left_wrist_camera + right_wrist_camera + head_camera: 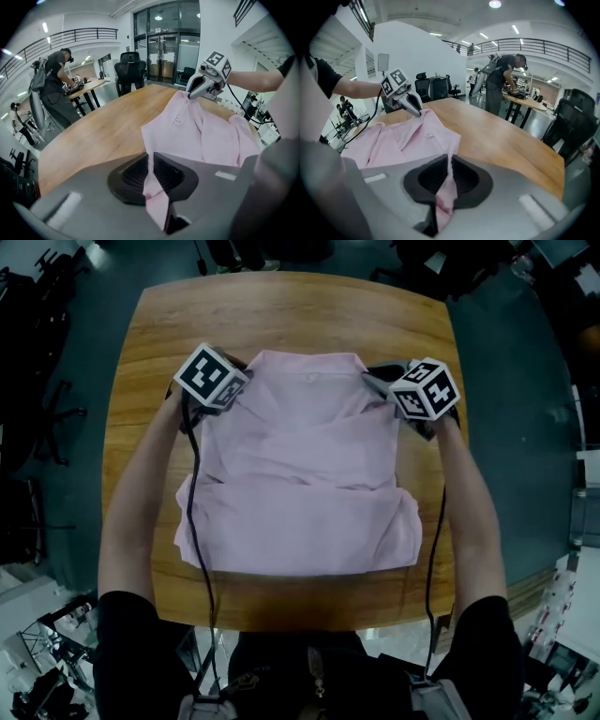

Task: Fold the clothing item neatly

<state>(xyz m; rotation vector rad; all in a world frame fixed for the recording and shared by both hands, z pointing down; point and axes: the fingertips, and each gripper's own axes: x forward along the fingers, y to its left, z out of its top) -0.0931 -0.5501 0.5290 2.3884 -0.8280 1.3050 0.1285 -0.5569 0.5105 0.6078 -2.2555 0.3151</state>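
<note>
Pink cloth takes the middle of the head view: a pink shirt (300,474) lies spread on the wooden worktop (281,310), with its collar at the far side and its hem toward the person. A crosswise edge of cloth runs over it near the middle. The left tongs (242,379) are at the far left corner of the shirt, beside the collar, and the right tongs (377,381) are at the far right corner. Both forearms reach along the two sides of the garment. In the left gripper view, the left tongs (151,177) are clenched on a thin fold of the pink shirt (206,136), and the cloth goes up from between the two dark pads and out toward the collar. Across the shirt the right tongs (191,95) pinch its other corner above the worktop (103,131). Behind it a black office chair (130,65) stands, and a person (56,79) bends over another desk. In the right gripper view, the right tongs (448,182) are also clenched on a narrow strip of the shirt (403,140), which hangs between the pads. The left tongs (418,111) hold the opposite corner by the collar, and the bare worktop (506,140) stretches to the right.
</note>
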